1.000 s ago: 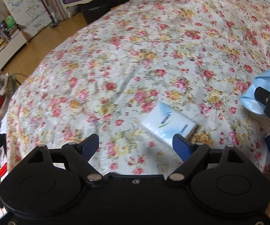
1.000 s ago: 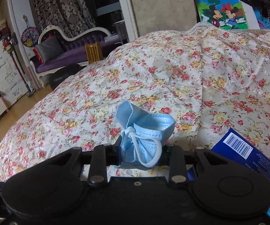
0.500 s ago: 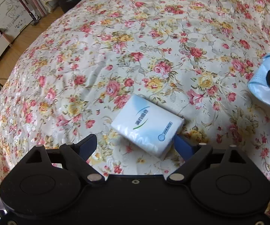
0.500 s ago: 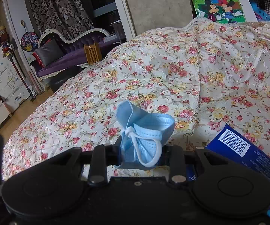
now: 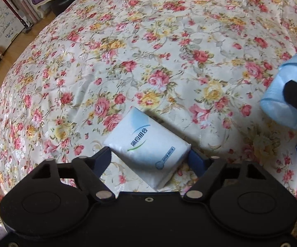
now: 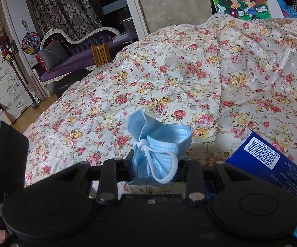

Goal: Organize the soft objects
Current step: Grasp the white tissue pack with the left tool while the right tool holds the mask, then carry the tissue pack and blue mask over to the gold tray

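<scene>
A white tissue pack [image 5: 146,146] with blue print lies slantwise on the flowered bedspread [image 5: 148,51]. My left gripper [image 5: 149,155] points steeply down over it. Its jaws are closing with the pack between them, and both pads touch the pack's left and right corners. In the right wrist view my right gripper [image 6: 155,164] is shut on a crumpled light-blue face mask [image 6: 160,135], whose white ear loop hangs in front. It holds the mask just above the bedspread [image 6: 189,78]. The same mask [image 5: 282,94] shows at the right edge of the left wrist view.
A dark blue box [image 6: 272,164] with a barcode lies on the bed at the right, beside my right gripper. The back of the left gripper's camera [image 6: 2,164] stands at the left edge. Beyond the bed are a purple sofa [image 6: 76,49], white cabinets and wooden floor.
My left gripper has come down and forward over the tissue pack, and its fingers have drawn in onto the pack's corners. The right gripper keeps the mask still.
</scene>
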`<state>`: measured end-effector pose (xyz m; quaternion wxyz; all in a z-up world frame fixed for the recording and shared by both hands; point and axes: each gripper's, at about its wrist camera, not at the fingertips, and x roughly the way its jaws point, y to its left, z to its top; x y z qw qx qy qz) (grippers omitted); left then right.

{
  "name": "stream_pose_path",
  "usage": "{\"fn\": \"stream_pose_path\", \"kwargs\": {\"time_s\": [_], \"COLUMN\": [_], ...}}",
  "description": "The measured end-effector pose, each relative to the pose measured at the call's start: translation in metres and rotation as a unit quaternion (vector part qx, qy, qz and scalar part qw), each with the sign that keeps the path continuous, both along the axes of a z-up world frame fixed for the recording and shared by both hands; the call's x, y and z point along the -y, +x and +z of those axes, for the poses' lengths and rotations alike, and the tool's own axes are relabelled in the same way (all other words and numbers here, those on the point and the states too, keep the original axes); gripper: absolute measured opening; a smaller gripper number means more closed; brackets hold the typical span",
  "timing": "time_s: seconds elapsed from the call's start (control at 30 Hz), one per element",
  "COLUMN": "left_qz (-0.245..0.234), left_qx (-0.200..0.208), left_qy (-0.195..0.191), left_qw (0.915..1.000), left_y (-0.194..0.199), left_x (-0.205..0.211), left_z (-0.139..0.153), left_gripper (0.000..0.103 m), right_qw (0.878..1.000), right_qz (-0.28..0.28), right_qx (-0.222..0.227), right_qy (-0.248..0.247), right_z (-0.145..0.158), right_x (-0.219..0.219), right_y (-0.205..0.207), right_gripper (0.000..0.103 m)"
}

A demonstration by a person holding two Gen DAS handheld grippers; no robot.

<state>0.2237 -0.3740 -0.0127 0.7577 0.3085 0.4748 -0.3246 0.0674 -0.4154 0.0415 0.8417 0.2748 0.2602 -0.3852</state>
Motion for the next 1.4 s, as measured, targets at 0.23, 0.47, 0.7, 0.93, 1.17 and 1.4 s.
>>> {"fn": "stream_pose_path", "kwargs": {"time_s": [0.23, 0.47, 0.7, 0.93, 1.17, 1.4], "left_qz": [0.032, 0.043, 0.064, 0.112, 0.176, 0.237], "left_qx": [-0.008, 0.005, 0.008, 0.025, 0.063, 0.051], "left_qy": [-0.026, -0.061, -0.097, -0.105, -0.079, -0.069], "left_qw": [0.9991, 0.9972, 0.9932, 0.9878, 0.9792, 0.9676], "left_y": [0.0, -0.006, -0.007, -0.005, -0.008, -0.014], "left_x": [-0.008, -0.023, -0.06, -0.122, -0.202, -0.288], "left_z": [0.012, 0.043, 0.079, 0.104, 0.107, 0.1], "left_gripper": [0.064, 0.063, 0.064, 0.064, 0.064, 0.064], "right_qw": [1.0, 1.0, 0.999, 0.999, 0.997, 0.995], "right_qz": [-0.008, -0.011, -0.01, -0.003, 0.013, 0.025], "right_qx": [-0.007, -0.013, -0.025, -0.038, -0.049, -0.043], "right_qy": [-0.008, -0.014, -0.017, -0.026, -0.053, -0.09], "right_z": [-0.002, -0.002, -0.005, -0.008, -0.004, 0.006], "right_x": [0.0, -0.001, -0.001, -0.005, -0.016, -0.028], "right_y": [0.002, 0.004, 0.007, 0.013, 0.017, 0.017], "right_gripper": [0.03, 0.03, 0.03, 0.03, 0.03, 0.03]}}
